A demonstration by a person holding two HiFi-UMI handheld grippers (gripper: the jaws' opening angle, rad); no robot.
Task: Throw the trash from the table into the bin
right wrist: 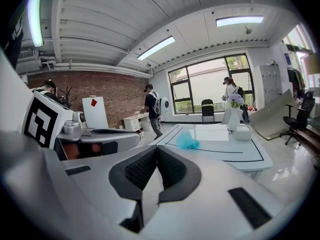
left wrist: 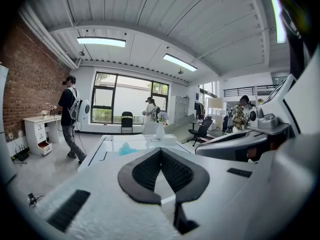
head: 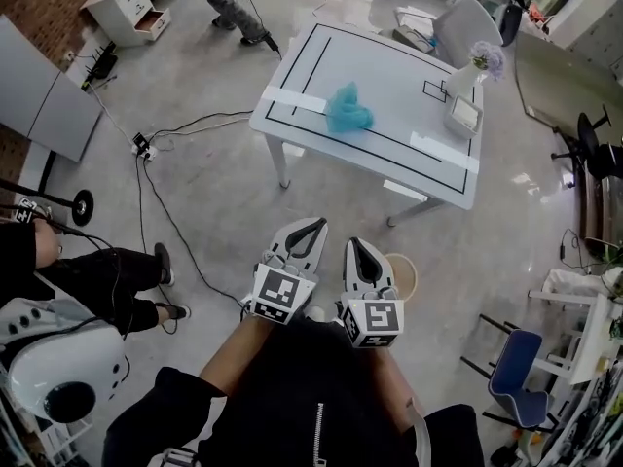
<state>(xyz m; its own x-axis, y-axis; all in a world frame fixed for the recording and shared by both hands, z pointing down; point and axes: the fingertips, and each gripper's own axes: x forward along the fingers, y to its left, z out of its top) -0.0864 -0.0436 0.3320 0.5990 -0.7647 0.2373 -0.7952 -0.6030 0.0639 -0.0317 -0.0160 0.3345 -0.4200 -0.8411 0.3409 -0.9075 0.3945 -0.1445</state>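
A crumpled teal piece of trash [head: 348, 110] lies on the white table [head: 389, 81], near its left end. It also shows as a teal lump [left wrist: 125, 149] in the left gripper view and as a teal lump [right wrist: 187, 141] in the right gripper view. A small round beige bin [head: 409, 272] stands on the floor by the table's near leg. Both grippers are held side by side close to the person's body, well short of the table. The left gripper [head: 313, 225] [left wrist: 161, 151] is shut with nothing in it. The right gripper [head: 352, 245] [right wrist: 156, 148] is shut and empty too.
A white vase with flowers [head: 477, 66] and a white box [head: 463, 115] stand at the table's right end. Black cables [head: 175, 222] run across the floor on the left. A person sits at the left [head: 107, 280], another walks at the back [head: 229, 3]. A blue chair [head: 516, 373] stands right.
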